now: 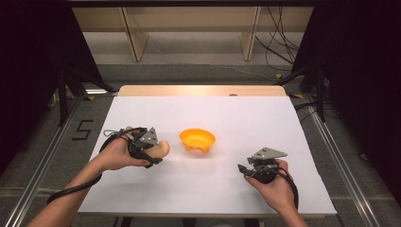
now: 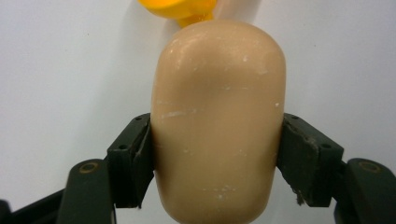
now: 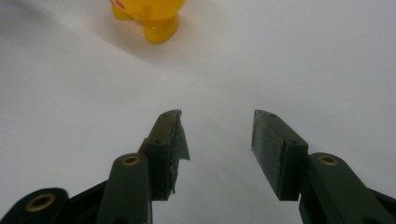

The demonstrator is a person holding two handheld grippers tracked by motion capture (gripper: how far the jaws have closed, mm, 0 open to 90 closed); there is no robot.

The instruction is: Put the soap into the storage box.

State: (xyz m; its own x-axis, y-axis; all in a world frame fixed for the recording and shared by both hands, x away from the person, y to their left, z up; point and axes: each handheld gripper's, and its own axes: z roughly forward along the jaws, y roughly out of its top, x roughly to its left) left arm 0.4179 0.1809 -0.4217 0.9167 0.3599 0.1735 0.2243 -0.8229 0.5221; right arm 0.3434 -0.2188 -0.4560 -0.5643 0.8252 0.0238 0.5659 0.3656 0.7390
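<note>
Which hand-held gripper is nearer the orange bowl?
Left. The left hand-held gripper sits just beside the orange bowl; the right hand-held gripper is farther off, lower right.

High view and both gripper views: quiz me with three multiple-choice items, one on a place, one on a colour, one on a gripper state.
1. Where does the bowl stand?
A. on the white table top between the two grippers
B. on the floor
C. in the right gripper

2. What colour is the rounded piece in the left gripper?
A. blue
B. tan
C. green

3. How is the right gripper?
A. shut on the bowl
B. shut on nothing
C. open, holding nothing

Answers: 1 A, the high view shows it mid-table; 2 B, the left gripper view shows it tan; 3 C, the right gripper view shows its jaws apart over bare table.
</note>
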